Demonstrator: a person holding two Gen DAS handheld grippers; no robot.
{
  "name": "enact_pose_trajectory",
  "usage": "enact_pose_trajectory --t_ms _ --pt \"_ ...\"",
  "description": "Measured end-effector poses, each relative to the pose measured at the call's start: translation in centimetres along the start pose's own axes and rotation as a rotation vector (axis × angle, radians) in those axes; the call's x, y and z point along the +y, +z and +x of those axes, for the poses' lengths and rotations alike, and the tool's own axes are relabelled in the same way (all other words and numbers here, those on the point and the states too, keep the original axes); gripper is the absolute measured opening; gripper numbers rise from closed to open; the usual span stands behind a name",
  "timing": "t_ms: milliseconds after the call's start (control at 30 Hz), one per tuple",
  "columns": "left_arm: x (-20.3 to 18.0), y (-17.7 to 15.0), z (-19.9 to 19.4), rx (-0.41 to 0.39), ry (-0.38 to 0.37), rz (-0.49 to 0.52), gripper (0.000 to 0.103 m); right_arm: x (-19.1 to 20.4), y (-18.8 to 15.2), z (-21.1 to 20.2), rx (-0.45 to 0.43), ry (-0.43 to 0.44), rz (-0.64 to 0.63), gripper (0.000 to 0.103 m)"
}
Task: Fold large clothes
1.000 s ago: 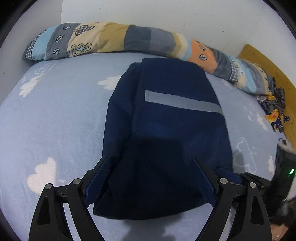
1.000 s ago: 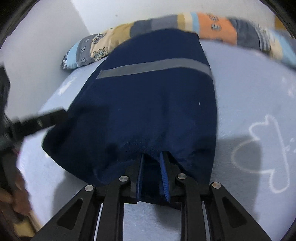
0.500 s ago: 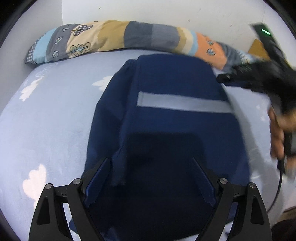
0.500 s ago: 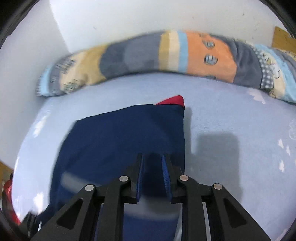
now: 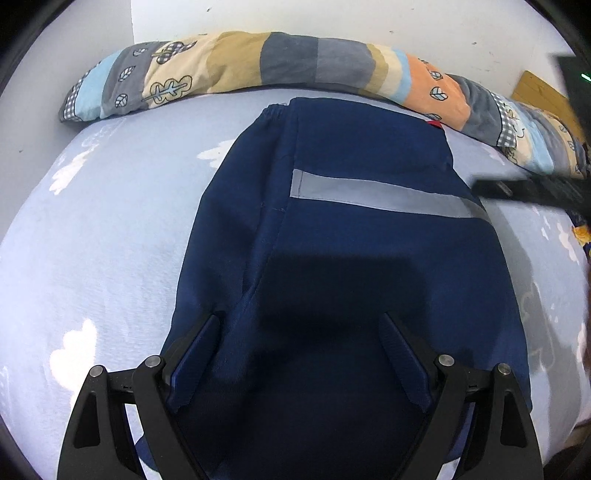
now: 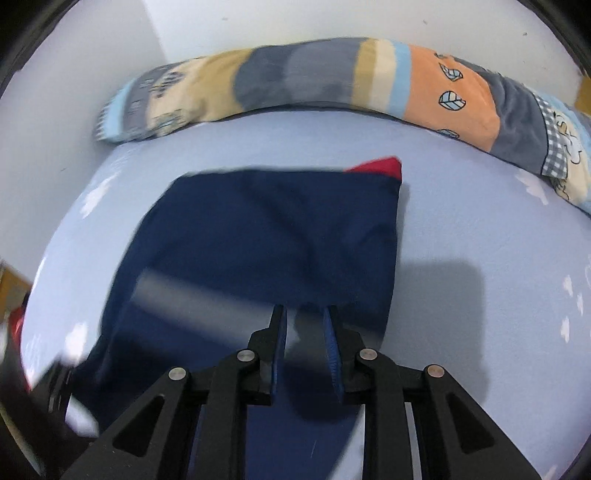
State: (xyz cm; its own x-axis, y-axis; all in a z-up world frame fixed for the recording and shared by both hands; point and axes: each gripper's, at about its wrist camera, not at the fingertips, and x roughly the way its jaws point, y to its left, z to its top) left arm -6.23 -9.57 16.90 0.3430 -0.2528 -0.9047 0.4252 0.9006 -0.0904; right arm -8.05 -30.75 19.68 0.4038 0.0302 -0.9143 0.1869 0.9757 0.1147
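Note:
A navy garment (image 5: 351, 240) with a grey reflective stripe (image 5: 380, 195) lies folded flat on the pale blue bed sheet (image 5: 92, 240). A red corner (image 6: 380, 168) shows at its far right. My left gripper (image 5: 301, 332) is open wide, low over the garment's near end, its fingers straddling the cloth. My right gripper (image 6: 304, 328) hovers above the garment (image 6: 277, 229) near the stripe, jaws almost together. In the left wrist view the right gripper (image 5: 535, 190) is a blurred dark bar at the stripe's right end with no cloth hanging from it.
A long patchwork pillow (image 5: 288, 62) runs along the far edge of the bed against the white wall (image 5: 332, 18). A wooden board (image 5: 543, 92) stands at the back right. Bare sheet (image 6: 480, 206) lies on both sides of the garment.
My right gripper left the garment's near right corner, rose, and moved forward over the stripe. The left gripper stayed open and shifted slightly over the near end. The garment lies as before.

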Motion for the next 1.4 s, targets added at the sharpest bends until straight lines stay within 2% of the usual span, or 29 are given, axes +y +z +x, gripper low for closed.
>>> enact_pose_trajectory --t_ms 167,267,400,567,800,933,1067,1133,1267,1367,1400 --pt "0.0 -0.6 -0.3 -0.016 0.022 0.03 0.088 2.2 -6.7 -2.9 0.028 0.044 -0.041 0.024" --pt "-0.1 -0.8 -0.5 -0.017 0.024 0.035 0.089 3.6 -8.9 -3.3 0.025 0.049 -0.064 0.025" --pt "0.0 -0.9 -0.4 -0.014 0.024 0.043 0.089 4.1 -10.1 -2.5 0.007 0.017 -0.088 0.025" --pt "-0.1 -0.9 0.0 -0.008 0.031 0.059 0.089 3.2 -10.2 -1.1 0.02 0.041 -0.051 0.025" --pt "-0.3 -0.6 0.3 0.003 0.038 0.06 0.09 3.4 -10.5 -0.4 0.043 0.026 -0.055 0.025" --pt "0.0 -0.6 0.2 0.003 0.024 0.046 0.09 3.0 -8.7 -1.5 0.047 0.075 -0.021 0.027" --pt "0.1 -0.3 0.2 0.009 0.02 0.043 0.09 2.0 -5.5 -1.6 -0.008 0.048 0.033 0.027" --pt "0.3 0.0 0.1 0.017 0.006 0.038 0.089 1.8 -4.4 -0.3 0.004 0.026 0.035 0.028" --pt "2.0 1.3 -1.4 -0.019 -0.076 -0.035 0.089 1.4 -4.1 2.5 0.07 0.037 0.054 0.028" --pt "4.6 2.7 -2.4 -0.031 -0.163 -0.114 0.091 0.8 -3.8 1.6 0.059 0.097 0.065 0.032" --pt "5.6 3.2 -2.3 -0.025 -0.185 -0.137 0.094 0.4 -3.9 0.9 0.038 0.136 0.075 0.037"
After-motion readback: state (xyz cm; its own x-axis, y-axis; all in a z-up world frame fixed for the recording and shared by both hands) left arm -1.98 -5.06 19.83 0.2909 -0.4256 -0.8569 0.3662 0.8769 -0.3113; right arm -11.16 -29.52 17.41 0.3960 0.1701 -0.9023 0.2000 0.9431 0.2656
